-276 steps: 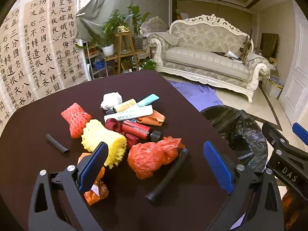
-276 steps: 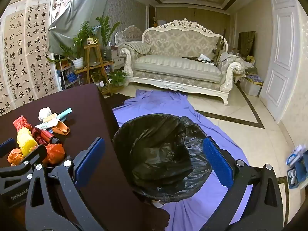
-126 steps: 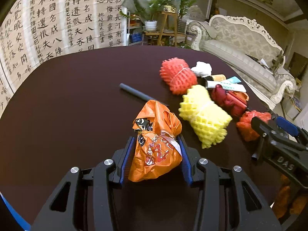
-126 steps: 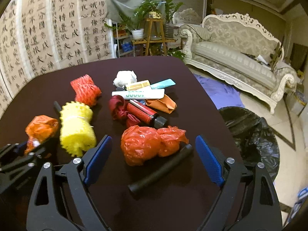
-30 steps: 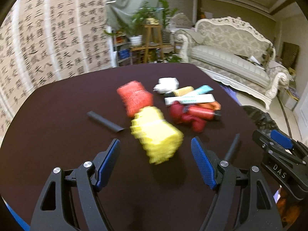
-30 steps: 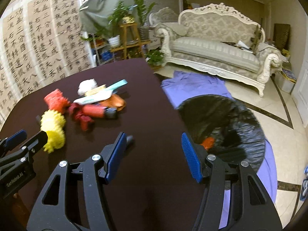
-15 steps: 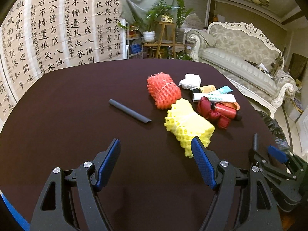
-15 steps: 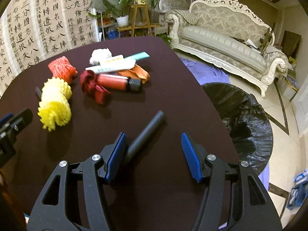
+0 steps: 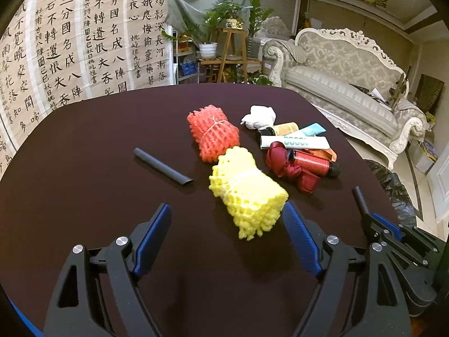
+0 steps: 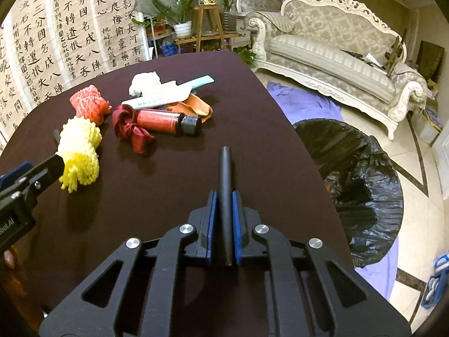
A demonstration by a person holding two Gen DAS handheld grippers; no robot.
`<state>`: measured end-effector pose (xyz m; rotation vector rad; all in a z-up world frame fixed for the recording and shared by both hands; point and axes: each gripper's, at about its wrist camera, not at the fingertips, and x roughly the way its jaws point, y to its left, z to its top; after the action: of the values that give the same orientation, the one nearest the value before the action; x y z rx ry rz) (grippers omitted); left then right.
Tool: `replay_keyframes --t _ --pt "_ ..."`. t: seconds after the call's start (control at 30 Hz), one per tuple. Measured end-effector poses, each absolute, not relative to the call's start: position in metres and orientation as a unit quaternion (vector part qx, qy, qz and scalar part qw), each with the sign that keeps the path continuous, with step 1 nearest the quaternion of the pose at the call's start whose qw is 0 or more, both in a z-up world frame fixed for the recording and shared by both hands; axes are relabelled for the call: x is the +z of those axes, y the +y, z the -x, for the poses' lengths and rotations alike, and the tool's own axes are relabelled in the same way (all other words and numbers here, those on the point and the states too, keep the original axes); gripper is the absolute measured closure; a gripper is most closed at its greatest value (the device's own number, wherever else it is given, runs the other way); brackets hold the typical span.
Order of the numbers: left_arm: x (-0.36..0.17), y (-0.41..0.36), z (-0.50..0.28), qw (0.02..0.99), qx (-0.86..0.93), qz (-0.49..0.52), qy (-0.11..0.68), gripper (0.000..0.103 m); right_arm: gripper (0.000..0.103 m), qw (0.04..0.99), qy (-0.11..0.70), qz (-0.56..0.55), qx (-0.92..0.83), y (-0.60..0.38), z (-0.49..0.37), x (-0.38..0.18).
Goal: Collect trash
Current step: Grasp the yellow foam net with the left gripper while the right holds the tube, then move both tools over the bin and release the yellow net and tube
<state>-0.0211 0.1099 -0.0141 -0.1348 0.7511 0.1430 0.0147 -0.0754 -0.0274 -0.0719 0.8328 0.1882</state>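
Note:
My right gripper (image 10: 224, 193) is shut on a black tube (image 10: 225, 168) that points forward, low over the dark table (image 10: 157, 185). My left gripper (image 9: 226, 210) has its jaws opening; the near end of a yellow foam net (image 9: 247, 196) lies between the fingers, close to the right one, unpressed. Behind it lie a red foam net (image 9: 213, 132), a second black tube (image 9: 162, 167), a red bottle (image 9: 311, 163) with red ribbon, a white tube (image 9: 294, 141) and a white tissue wad (image 9: 259, 115). The bin with a black bag (image 10: 359, 174) stands right of the table.
A purple cloth (image 10: 303, 104) lies on the floor beyond the bin. A cream sofa (image 10: 331, 53) stands at the back right, and a plant stand (image 10: 204, 25) behind the table. Calligraphy sheets (image 9: 70, 42) hang on the left wall.
The right gripper has closed on the black tube, which now lies straight between its pads. The left gripper has come nearer the yellow net and its jaws stand a little wider.

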Motion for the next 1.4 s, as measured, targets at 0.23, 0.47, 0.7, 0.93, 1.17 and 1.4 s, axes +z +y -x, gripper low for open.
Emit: replay_keyframes --t 0.23,0.47,0.7,0.93,1.17,1.4 --pt "-0.023 0.107 -0.002 0.918 0.073 0.065 0.383 0.021 0.092 0.910 0.401 0.030 0.103 -0.078 -0.030 -0.026" --pt "-0.027 0.108 -0.011 0.909 0.059 0.077 0.405 0.021 0.092 0.908 0.404 0.022 0.110 -0.081 -0.037 -0.028" --pt "-0.018 0.105 -0.009 0.916 0.062 0.074 0.390 0.021 0.092 0.907 0.404 0.020 0.116 -0.083 -0.036 -0.029" --pt "-0.030 0.111 -0.014 0.908 0.065 0.080 0.406 0.045 0.092 0.908 0.401 0.026 0.117 -0.083 -0.036 -0.029" --pt "-0.029 0.110 -0.006 0.913 0.056 0.077 0.398 0.056 0.092 0.909 0.399 0.025 0.118 -0.083 -0.035 -0.030" --pt "-0.016 0.098 0.009 0.928 0.035 0.047 0.367 0.057 0.092 0.917 0.382 0.013 0.112 -0.096 -0.026 -0.021"
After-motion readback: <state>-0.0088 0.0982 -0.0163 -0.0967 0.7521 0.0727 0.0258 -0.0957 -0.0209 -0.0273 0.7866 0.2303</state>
